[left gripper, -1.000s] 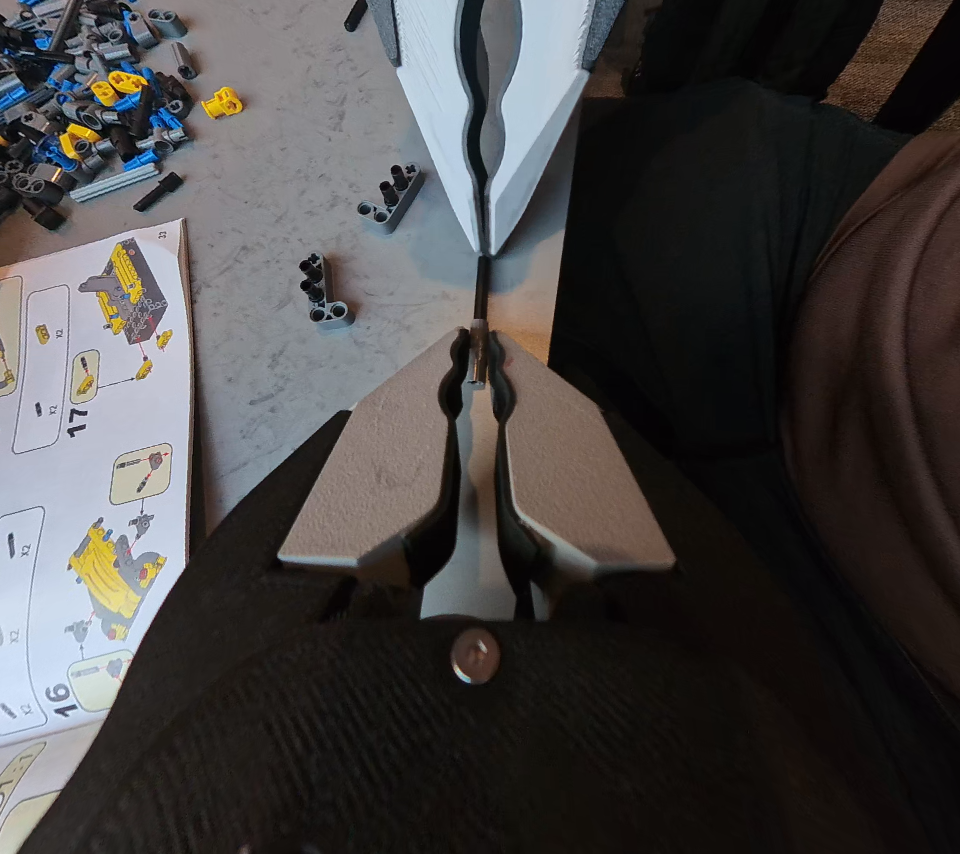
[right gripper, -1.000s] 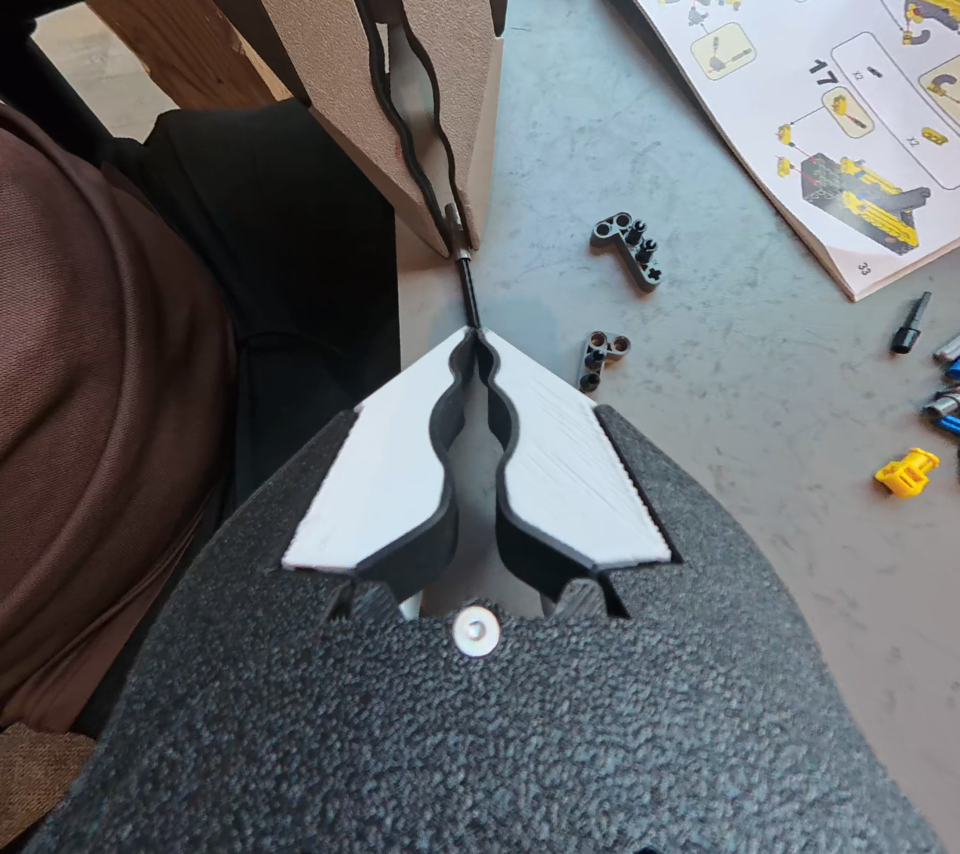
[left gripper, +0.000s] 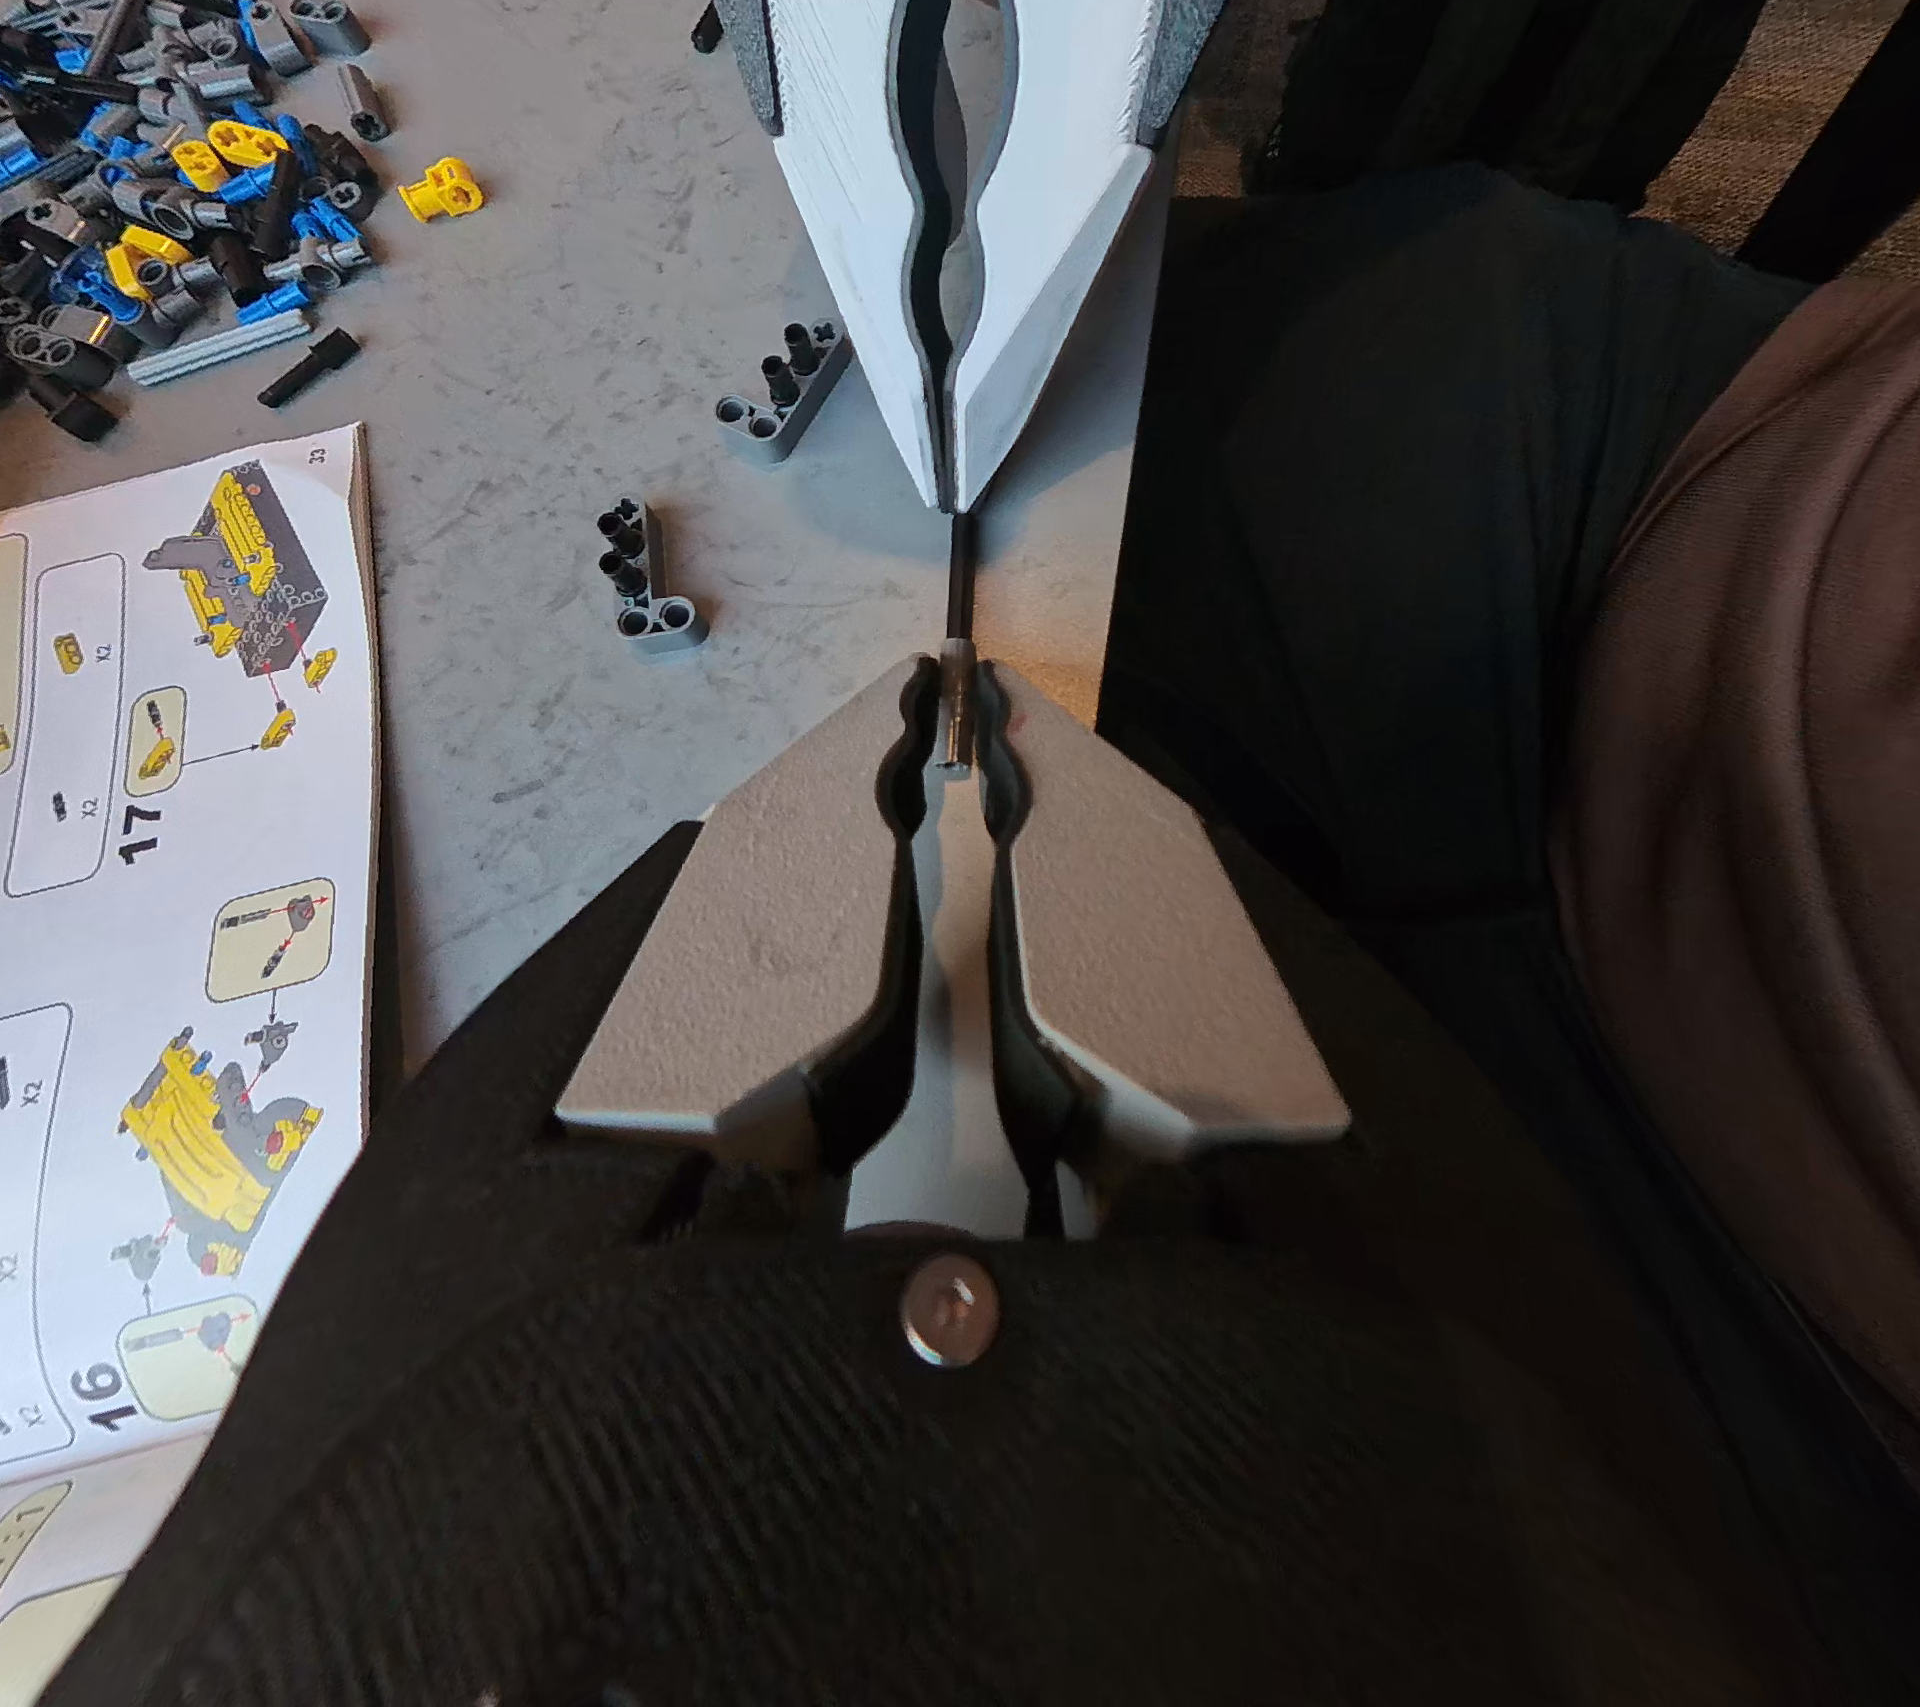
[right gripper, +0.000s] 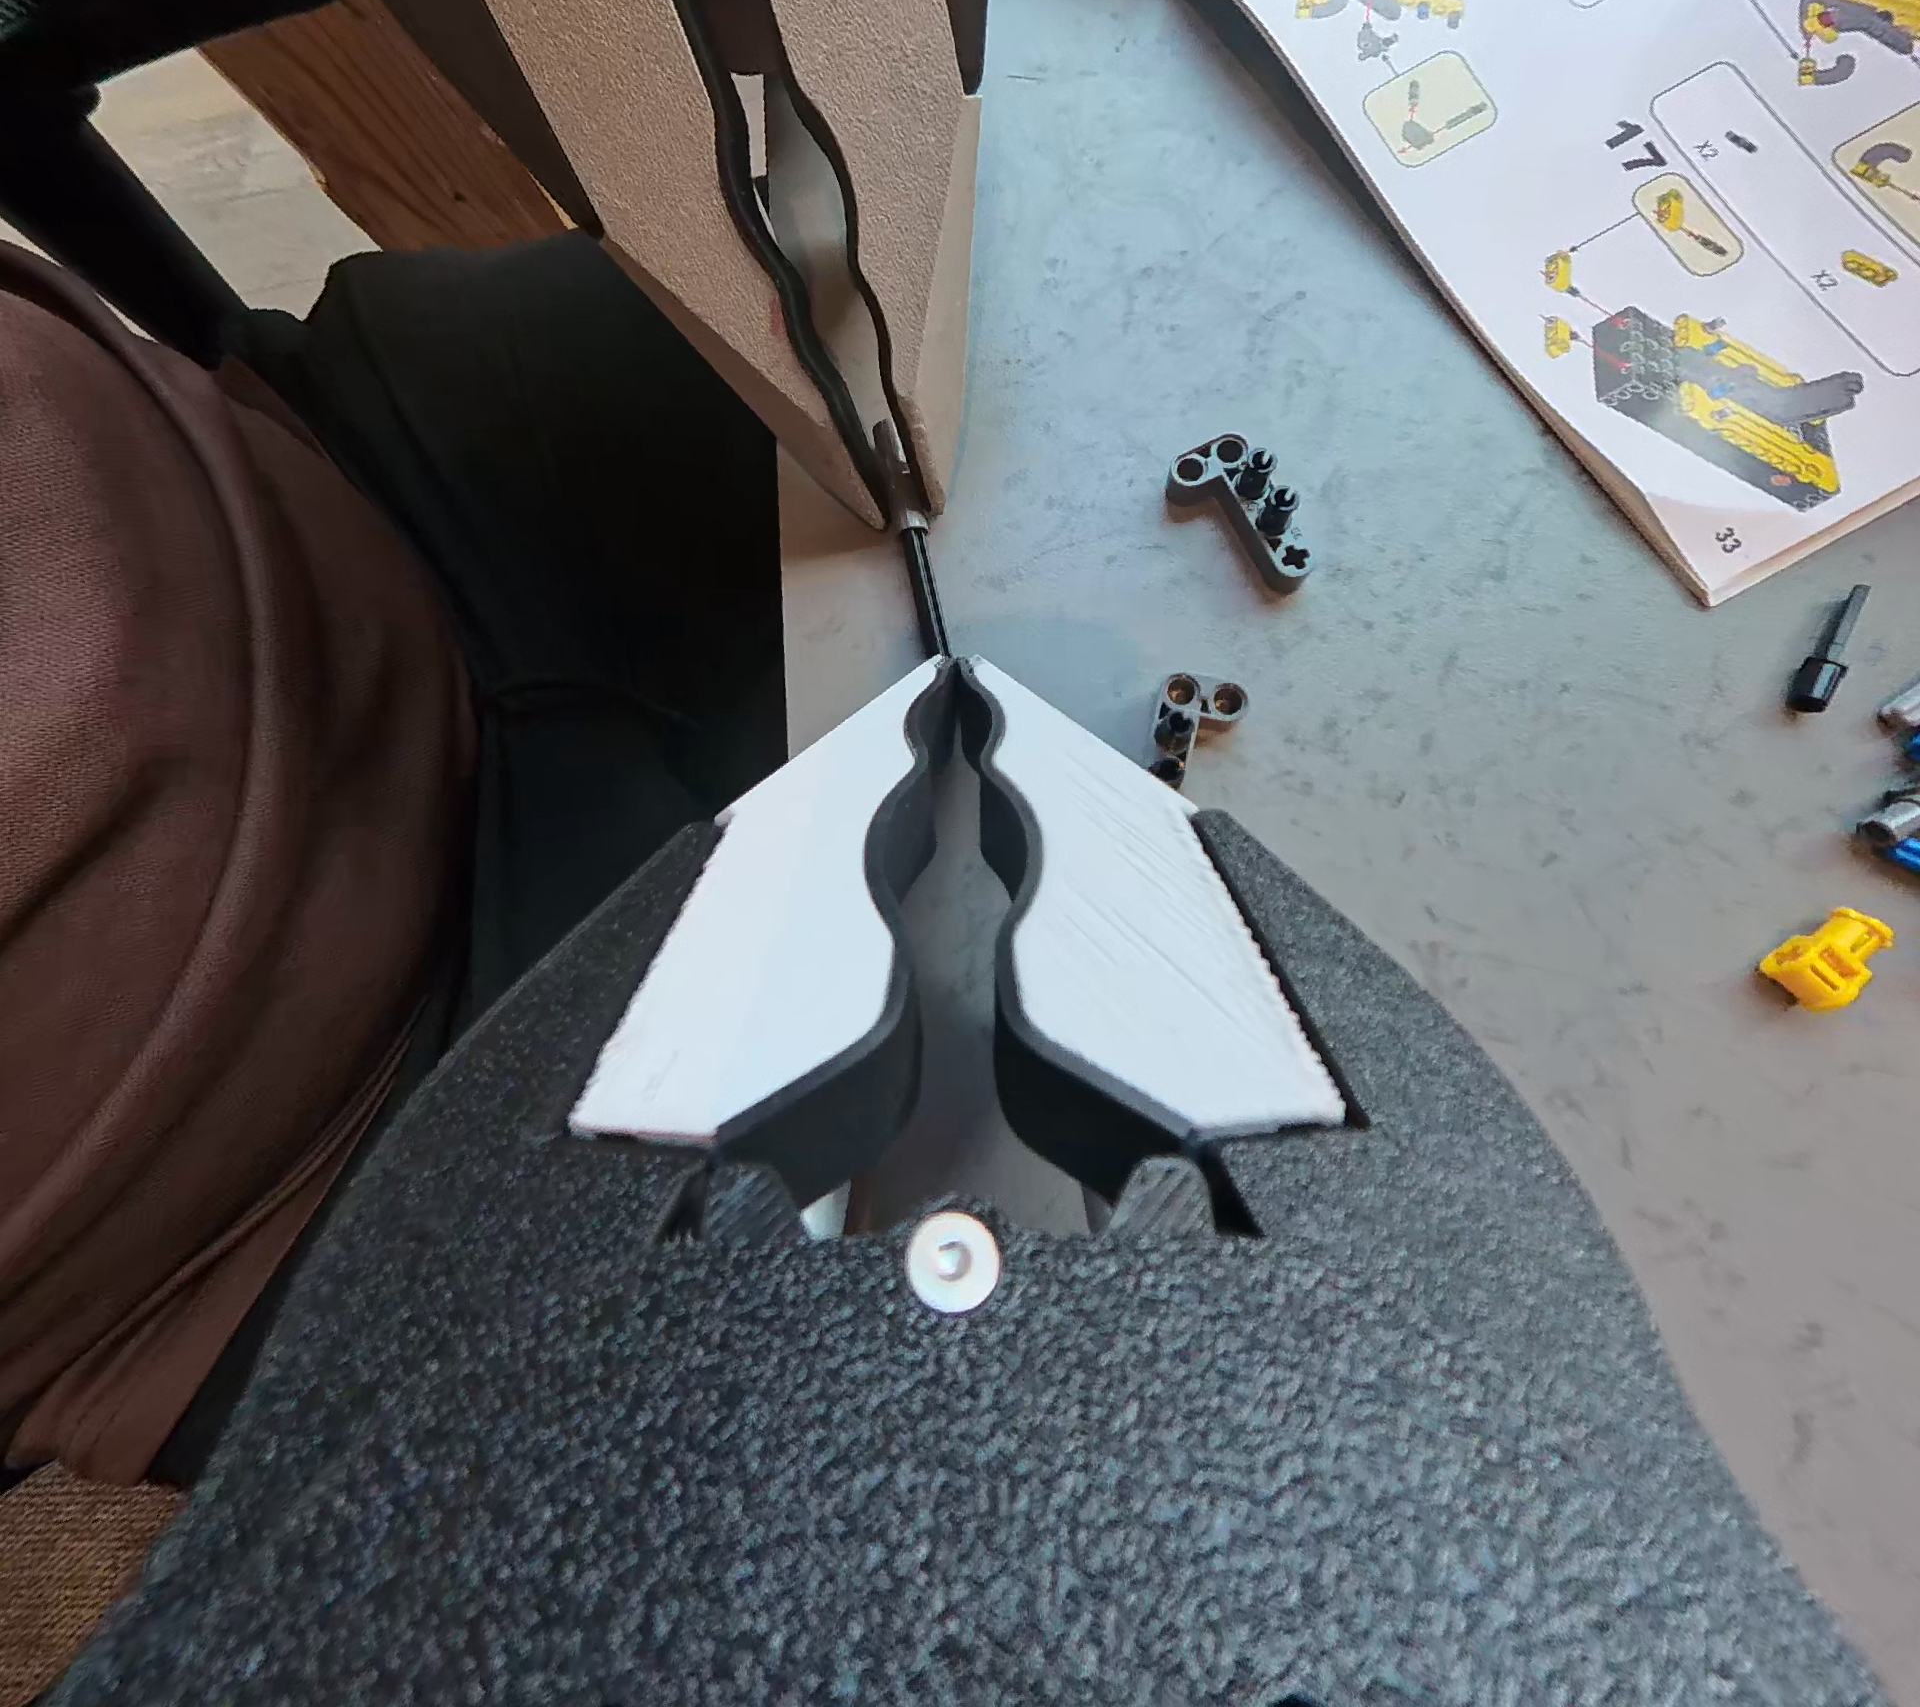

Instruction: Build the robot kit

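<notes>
My left gripper [left gripper: 954,670], with grey fingers, is shut on a small grey sleeve [left gripper: 954,715] fitted on one end of a thin black axle [left gripper: 958,571]. My right gripper [right gripper: 954,668], with white fingers, is shut on the other end of the same axle [right gripper: 928,592]. The two grippers face each other tip to tip just above the grey table's near edge [left gripper: 1127,535]. The right gripper shows in the left wrist view [left gripper: 948,504], and the left gripper shows in the right wrist view [right gripper: 906,504].
Two grey L-shaped beams with black pins [left gripper: 652,582] [left gripper: 784,395] lie beside the grippers. An open instruction booklet [left gripper: 177,878] lies to the left. A pile of blue, yellow, grey and black parts [left gripper: 145,171] is at the far left. A person's lap [left gripper: 1455,618] is off the table edge. My two grippers' fingertips are within a few centimetres of each other.
</notes>
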{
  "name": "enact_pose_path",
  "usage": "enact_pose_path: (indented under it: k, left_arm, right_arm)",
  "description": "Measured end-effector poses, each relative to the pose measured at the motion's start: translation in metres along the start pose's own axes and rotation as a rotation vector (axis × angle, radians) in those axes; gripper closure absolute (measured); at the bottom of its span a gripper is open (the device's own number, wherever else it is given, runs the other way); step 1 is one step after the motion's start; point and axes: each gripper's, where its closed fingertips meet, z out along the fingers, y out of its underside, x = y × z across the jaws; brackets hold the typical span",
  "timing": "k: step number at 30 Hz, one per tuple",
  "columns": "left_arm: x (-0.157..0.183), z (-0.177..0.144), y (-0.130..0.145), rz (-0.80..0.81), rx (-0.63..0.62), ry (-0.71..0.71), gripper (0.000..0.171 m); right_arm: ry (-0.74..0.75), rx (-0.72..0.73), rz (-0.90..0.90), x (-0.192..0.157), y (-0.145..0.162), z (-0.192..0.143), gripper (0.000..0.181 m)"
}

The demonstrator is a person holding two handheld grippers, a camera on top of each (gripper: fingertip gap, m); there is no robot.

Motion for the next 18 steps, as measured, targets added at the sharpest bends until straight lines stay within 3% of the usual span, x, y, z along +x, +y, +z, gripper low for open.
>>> enact_pose_path:
  k: [18]
  left_arm:
    - [-0.0004,0.0,0.0004,-0.021,-0.005,0.003,0.169]
  right_arm:
    - [-0.011,0.003,0.001,0.002,-0.0025,0.0015,0.181]
